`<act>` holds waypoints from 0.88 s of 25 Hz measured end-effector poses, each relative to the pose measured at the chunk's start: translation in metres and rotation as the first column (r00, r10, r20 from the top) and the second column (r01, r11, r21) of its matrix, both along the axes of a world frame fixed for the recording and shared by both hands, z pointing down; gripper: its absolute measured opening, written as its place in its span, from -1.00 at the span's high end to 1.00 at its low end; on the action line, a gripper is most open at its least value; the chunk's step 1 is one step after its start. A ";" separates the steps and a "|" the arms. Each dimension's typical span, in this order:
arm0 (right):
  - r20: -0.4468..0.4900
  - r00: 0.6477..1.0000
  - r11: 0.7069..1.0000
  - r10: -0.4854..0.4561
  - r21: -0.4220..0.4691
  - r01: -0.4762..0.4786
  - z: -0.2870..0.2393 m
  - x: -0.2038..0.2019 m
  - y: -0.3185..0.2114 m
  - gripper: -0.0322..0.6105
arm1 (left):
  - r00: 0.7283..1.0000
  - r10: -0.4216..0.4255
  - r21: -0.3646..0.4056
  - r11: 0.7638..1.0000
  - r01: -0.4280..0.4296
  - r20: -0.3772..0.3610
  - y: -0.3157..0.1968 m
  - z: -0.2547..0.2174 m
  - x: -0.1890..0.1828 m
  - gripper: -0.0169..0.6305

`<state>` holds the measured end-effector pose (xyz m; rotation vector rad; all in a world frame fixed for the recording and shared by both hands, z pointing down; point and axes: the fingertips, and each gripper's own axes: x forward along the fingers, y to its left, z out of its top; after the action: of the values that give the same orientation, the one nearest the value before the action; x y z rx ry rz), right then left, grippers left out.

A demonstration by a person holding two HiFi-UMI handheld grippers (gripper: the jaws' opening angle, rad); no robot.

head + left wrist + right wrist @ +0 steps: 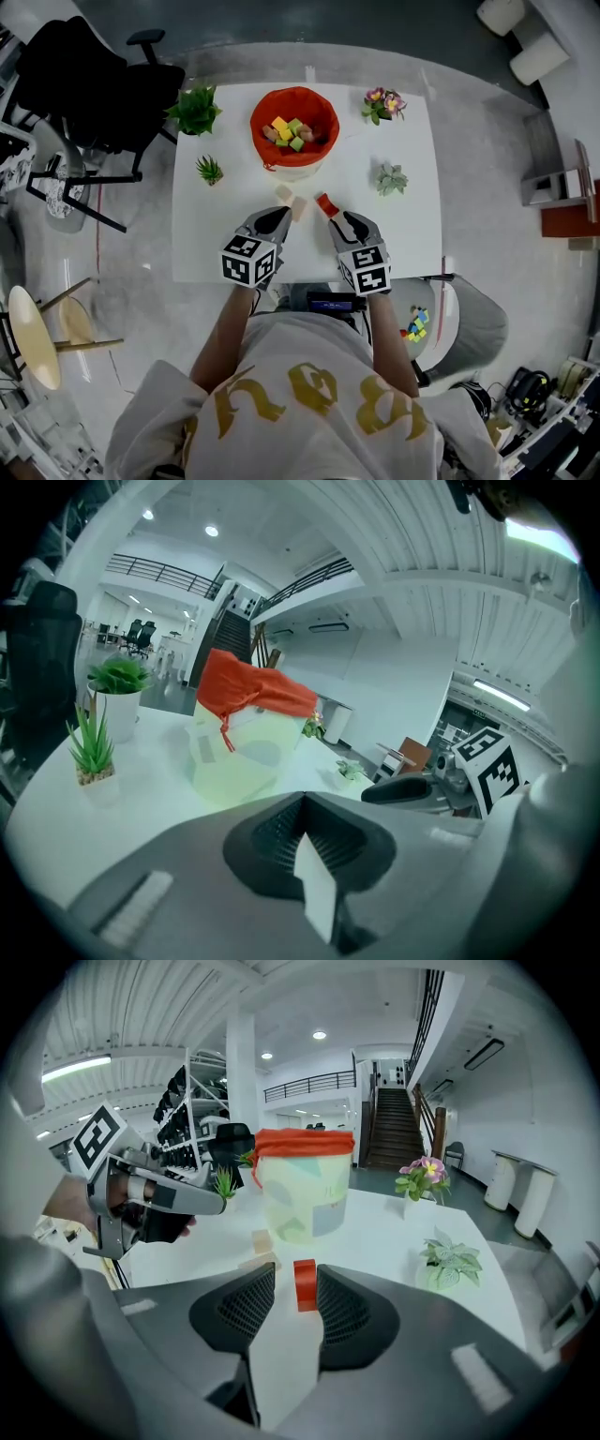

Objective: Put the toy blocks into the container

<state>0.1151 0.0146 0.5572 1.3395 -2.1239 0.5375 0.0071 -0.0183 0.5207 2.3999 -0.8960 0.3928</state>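
Operator on my feed wears a white short-sleeved shirt point(309, 375), big gold lettering across it. I log the left gripper point(281, 214) and right gripper point(333, 214): grey moulded shells, black ribbed pads point(239, 1312), each carrying a black-and-white square-marker cube point(251, 261).

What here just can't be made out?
- Left gripper view: the left gripper fills the foreground, hiding the loose blocks.
- Both gripper views: the container shows only its side; its red rim hides what is inside.
- Head view: small coloured bits at lower right are too small to identify.
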 end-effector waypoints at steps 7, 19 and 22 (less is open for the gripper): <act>-0.005 1.000 0.999 0.006 -0.045 -0.007 0.023 0.003 -0.002 0.36 | 1.000 0.014 -0.042 0.999 -0.014 0.019 0.000 0.019 0.002 0.95; -0.038 0.999 0.994 -0.004 -0.106 0.000 0.050 0.008 -0.010 0.28 | 0.998 0.051 -0.100 0.994 -0.047 0.035 -0.004 0.045 0.010 0.95; -0.040 0.999 0.993 -0.009 -0.121 0.004 0.055 0.008 -0.011 0.27 | 0.998 0.053 -0.113 0.992 -0.048 0.036 -0.005 0.049 0.010 0.95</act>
<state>0.1226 0.0035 0.6126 1.2654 -2.0288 0.6213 0.0175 -0.0236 0.5697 2.3229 -0.8094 0.4977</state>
